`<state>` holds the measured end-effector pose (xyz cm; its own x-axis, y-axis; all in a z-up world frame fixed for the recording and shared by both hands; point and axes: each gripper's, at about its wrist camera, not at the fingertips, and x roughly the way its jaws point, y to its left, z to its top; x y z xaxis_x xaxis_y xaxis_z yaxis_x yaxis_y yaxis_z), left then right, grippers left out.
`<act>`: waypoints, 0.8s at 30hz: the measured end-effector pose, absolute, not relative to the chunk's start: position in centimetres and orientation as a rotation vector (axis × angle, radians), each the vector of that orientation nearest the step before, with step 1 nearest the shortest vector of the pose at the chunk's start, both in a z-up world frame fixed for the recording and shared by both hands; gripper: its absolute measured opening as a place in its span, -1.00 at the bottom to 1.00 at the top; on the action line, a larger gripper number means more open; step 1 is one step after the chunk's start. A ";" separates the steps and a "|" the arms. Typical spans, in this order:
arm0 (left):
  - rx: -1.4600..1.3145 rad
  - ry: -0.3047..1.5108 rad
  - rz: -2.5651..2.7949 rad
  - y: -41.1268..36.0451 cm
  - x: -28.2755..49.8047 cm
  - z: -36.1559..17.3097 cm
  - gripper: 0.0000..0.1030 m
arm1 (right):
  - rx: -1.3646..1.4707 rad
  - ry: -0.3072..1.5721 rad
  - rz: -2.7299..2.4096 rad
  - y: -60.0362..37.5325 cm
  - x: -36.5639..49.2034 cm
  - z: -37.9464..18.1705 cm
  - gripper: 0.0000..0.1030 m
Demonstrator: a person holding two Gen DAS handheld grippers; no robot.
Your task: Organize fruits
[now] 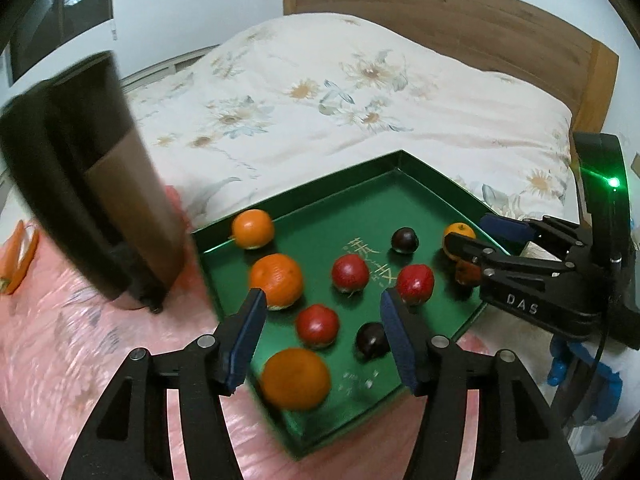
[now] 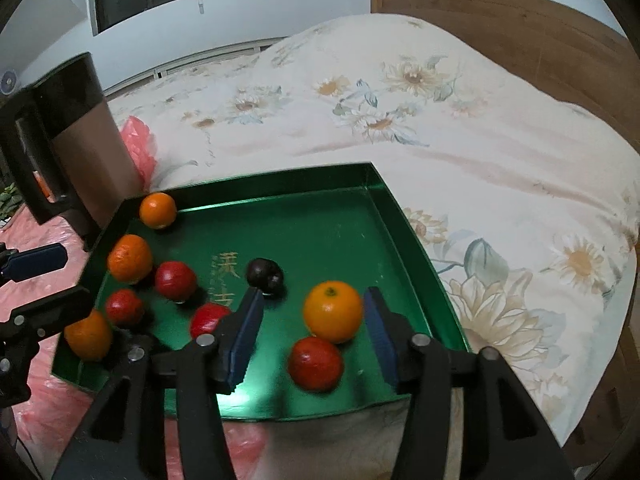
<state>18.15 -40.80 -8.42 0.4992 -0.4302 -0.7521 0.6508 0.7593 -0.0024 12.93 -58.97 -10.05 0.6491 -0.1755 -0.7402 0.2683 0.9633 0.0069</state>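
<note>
In the left wrist view, the big orange (image 1: 295,379) at the near edge of the green tray (image 1: 360,208) is blurry. A dark plum (image 1: 371,340) is partly hidden behind a blue finger (image 1: 398,344). The small orange (image 1: 460,232) at the far side is partly covered by the other gripper (image 1: 476,238). The dark jug (image 1: 88,184) is blurry too, and something orange (image 1: 22,256) is cut off at the left edge.

In the right wrist view, one red fruit (image 2: 208,318) hides partly behind a finger (image 2: 244,332). The gold writing (image 2: 224,280) on the tray is too small to read, and the jug (image 2: 80,136) hides the tray's far corner
</note>
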 end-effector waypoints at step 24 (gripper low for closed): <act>0.113 0.736 -0.299 -19.0 12.1 -4.5 0.54 | -0.007 0.724 -0.059 -38.8 9.3 -4.3 1.00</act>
<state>12.08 -19.02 -4.54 0.7013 -0.2287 -0.6752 0.3075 0.9515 -0.0029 9.26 -38.76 -4.35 0.7474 -0.0565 -0.6620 0.0517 0.9983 -0.0269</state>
